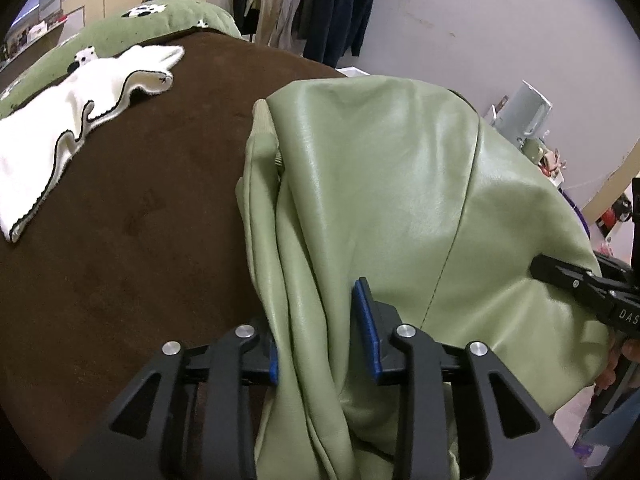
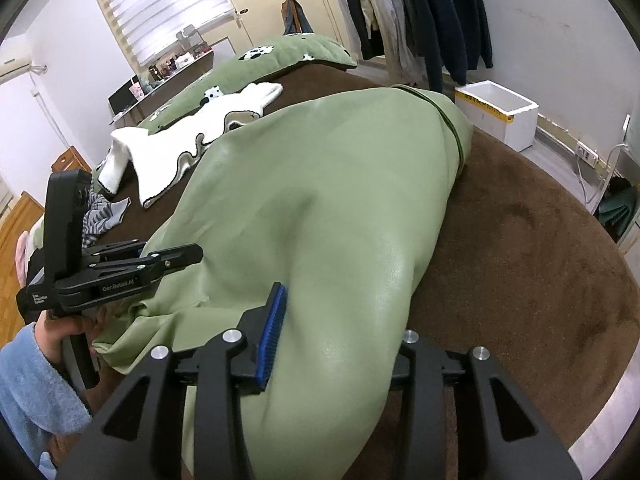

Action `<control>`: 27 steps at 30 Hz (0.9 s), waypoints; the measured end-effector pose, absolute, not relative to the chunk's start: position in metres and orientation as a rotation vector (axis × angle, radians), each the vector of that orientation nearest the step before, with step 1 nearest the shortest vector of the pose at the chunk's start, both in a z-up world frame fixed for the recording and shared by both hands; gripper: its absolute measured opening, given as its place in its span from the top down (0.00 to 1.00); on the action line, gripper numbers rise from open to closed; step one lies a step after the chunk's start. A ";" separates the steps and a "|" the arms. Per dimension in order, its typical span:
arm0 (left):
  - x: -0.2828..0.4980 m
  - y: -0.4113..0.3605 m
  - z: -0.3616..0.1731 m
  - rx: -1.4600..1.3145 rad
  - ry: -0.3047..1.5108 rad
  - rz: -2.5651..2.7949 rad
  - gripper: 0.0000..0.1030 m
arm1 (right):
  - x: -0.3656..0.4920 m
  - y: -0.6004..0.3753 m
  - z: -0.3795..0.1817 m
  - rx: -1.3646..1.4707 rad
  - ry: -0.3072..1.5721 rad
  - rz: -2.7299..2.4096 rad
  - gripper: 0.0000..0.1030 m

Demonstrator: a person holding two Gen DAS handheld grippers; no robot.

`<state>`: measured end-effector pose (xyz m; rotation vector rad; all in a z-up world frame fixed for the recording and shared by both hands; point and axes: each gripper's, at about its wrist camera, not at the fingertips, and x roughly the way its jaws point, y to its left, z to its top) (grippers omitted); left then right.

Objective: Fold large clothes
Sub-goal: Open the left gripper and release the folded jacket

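1. The green leather-look jacket [image 1: 380,184] lay on the brown bed cover [image 1: 140,220], already doubled into a long bundle, with a ribbed cuff [image 1: 264,120] poking out at its left edge in the left wrist view.
2. To my eye the fold was partly done: the sides looked gathered in, but the near end was still bunched and draped off the bed edge, so a last fold and some smoothing seemed left.
3. Its long axis ran from the lower centre of both frames up toward the upper right, the far end pointing at the hanging clothes [image 2: 420,12].
4. The left gripper [image 1: 320,344] stood at the near left edge. Its fingers were spread a little either side of a ridge of folds, and I could not tell whether the blue pads [image 1: 366,328] pressed on it.
5. The right gripper [image 2: 336,344] straddled the near right part. One blue pad [image 2: 272,336] lay against the leather, the other finger was hidden under it, so a pinch could not be confirmed.
6. Further off, a white garment [image 2: 192,136] lay at the upper left, and a white foam box [image 2: 500,114] stood on the floor at the upper right.
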<state>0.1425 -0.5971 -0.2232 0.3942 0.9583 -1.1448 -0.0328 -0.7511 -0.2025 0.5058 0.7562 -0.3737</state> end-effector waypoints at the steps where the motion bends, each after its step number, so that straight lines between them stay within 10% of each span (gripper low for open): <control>1: 0.142 -0.598 -0.223 0.396 0.956 -1.144 0.66 | -0.033 -0.752 -0.203 0.511 0.755 -0.374 0.63; 8: 0.152 -0.592 -0.230 0.345 0.989 -1.119 0.44 | -0.037 -0.754 -0.204 0.528 0.762 -0.392 0.51; 15: 0.158 -0.570 -0.203 0.310 0.911 -1.077 0.21 | -0.055 -0.749 -0.192 0.482 0.762 -0.470 0.17; 27: 0.125 -0.516 -0.170 0.226 0.884 -1.120 0.14 | -0.010 -0.711 -0.138 0.308 0.725 -0.340 0.12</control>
